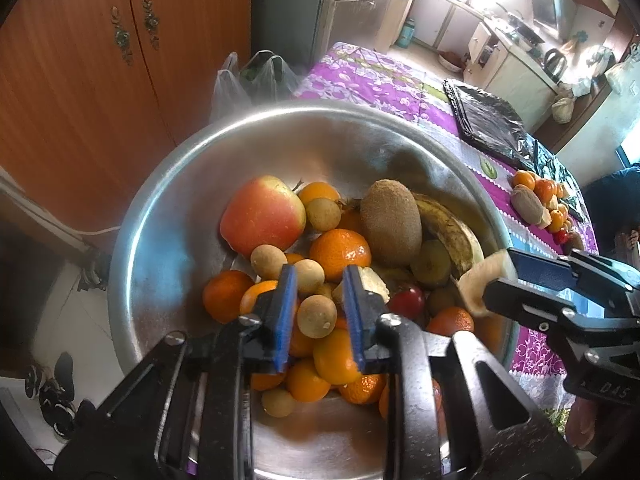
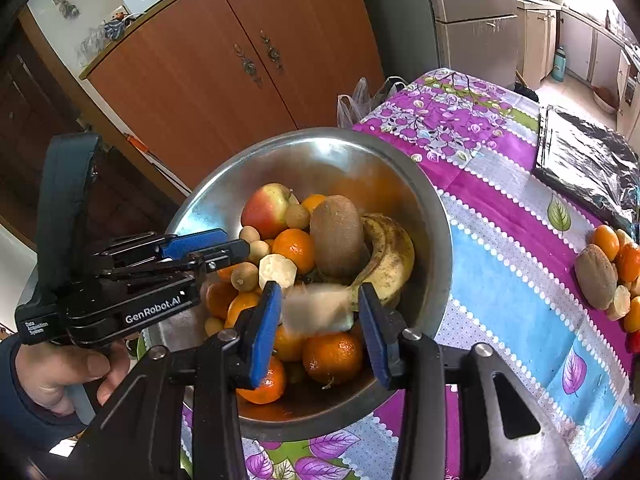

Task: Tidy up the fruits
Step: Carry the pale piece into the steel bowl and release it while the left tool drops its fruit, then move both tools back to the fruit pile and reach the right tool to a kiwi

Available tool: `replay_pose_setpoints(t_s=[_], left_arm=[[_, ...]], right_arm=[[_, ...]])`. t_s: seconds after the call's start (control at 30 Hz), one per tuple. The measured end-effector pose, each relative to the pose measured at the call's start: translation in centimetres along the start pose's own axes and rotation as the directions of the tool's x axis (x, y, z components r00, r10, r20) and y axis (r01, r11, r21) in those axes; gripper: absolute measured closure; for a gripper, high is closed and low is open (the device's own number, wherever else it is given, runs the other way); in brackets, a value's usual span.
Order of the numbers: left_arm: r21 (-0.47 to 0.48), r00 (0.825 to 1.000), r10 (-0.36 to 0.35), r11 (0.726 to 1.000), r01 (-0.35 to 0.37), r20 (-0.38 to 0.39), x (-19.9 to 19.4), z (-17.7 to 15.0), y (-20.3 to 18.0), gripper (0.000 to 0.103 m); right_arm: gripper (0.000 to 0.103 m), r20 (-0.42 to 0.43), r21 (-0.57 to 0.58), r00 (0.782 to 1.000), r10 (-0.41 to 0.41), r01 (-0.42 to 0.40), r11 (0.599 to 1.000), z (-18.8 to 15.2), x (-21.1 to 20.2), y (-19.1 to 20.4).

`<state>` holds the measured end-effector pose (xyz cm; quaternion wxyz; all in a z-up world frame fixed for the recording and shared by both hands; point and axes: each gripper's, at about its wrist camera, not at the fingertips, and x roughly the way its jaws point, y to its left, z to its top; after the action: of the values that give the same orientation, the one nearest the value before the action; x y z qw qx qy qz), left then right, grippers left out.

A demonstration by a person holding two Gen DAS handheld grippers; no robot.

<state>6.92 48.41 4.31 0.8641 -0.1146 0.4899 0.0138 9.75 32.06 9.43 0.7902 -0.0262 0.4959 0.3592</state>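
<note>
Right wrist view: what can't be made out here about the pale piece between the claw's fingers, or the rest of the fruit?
- Pale piece: motion-blurred in the right wrist view; held or falling from the right claw cannot be told.
- Fruit at the bottom of the metal bowl: buried under upper fruit; left claw covers more.
- Fruit pile on the tablecloth: cut off by the right edge.

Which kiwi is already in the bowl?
The kiwi leaning against the banana in the steel bowl; the other kiwi lies on the tablecloth pile.
</note>
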Motion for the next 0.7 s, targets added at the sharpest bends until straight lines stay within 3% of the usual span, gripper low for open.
replay_pose_setpoints(t_s=[0.03,0.13,0.43,0.57,0.7], left_arm=[[-0.001,1.0,0.008,1.0,-0.008,0.004,-0.1,0.0,0.0,0.057],[-0.004,0.999,0.038,0.999,-0.038,0.024,-0.5,0.0,0.0,0.045],[0.01,0.996,0.072,0.997,-0.073,0.043,-1.2,0.6,-1.0,0.039],[0.081,0.993,0.027,0.996,-0.036,0.118,-3.1,1.7,-4.5,0.039],[0.19,0.984,-0.089,0.98,0.058,0.157,-4.7,2.7,-10.3,0.039]], right_arm=[[0.052,0.003,-0.003,1.0,0.004,-0.004,1.0,0.0,-0.1,0.1],[0.052,0.015,-0.006,1.0,0.008,-0.008,1.0,0.0,-0.6,0.3],[0.048,0.085,0.012,0.995,-0.043,0.042,0.999,-1.2,-4.9,-1.0],[0.047,0.094,0.054,0.988,-0.124,0.119,0.991,-4.2,-8.2,-4.2],[0.047,0.063,0.187,0.974,-0.217,0.202,0.961,-8.3,-10.9,-10.1]])
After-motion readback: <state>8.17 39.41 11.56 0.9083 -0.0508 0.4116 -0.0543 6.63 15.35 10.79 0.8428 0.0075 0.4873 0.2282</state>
